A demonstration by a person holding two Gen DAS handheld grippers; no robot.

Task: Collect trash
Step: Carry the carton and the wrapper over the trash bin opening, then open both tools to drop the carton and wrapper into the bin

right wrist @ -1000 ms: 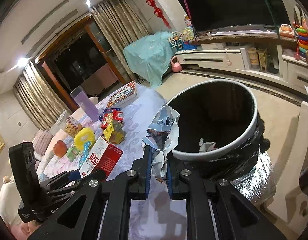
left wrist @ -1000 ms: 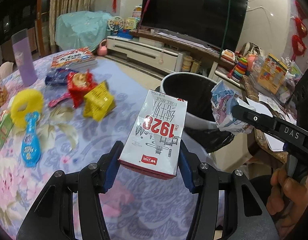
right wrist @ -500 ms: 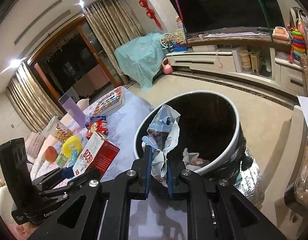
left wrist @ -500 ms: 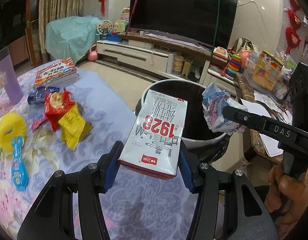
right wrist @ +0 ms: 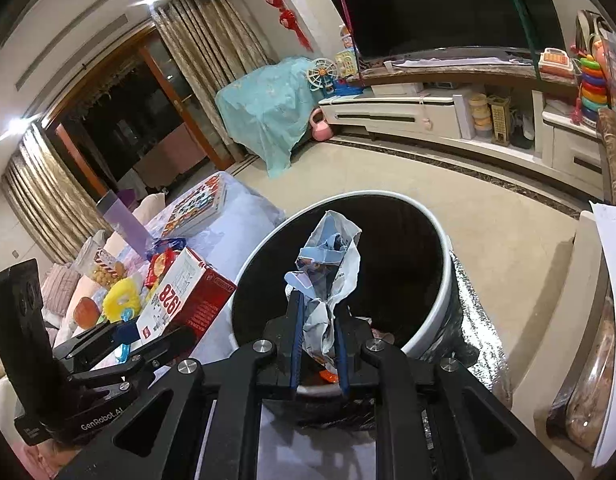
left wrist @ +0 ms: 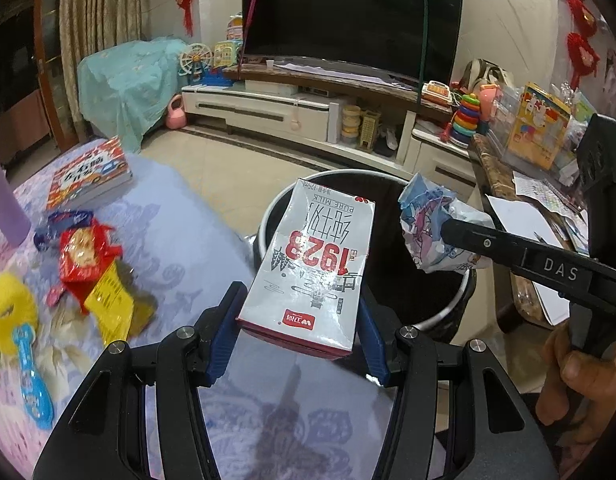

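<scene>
My left gripper [left wrist: 298,316] is shut on a grey and red milk carton [left wrist: 312,268], held above the table edge just short of the round bin [left wrist: 464,294]. The carton also shows in the right wrist view [right wrist: 180,300]. My right gripper [right wrist: 318,320] is shut on a crumpled white and blue wrapper [right wrist: 328,276], held over the bin's open mouth [right wrist: 432,328]. In the left wrist view the wrapper [left wrist: 428,228] hangs over the bin's right side. Some trash lies in the bin's bottom.
The table with a floral cloth [left wrist: 180,240] holds a red wrapper [left wrist: 82,256], a yellow wrapper [left wrist: 112,308], a yellow and blue toy [left wrist: 16,320], a book [left wrist: 88,174] and a purple cup [right wrist: 126,220]. A side table with papers [left wrist: 520,224] stands right of the bin.
Both grippers have moved forward toward the bin with their loads. The wrapper is now over the bin's opening and the carton is closer to its rim.
</scene>
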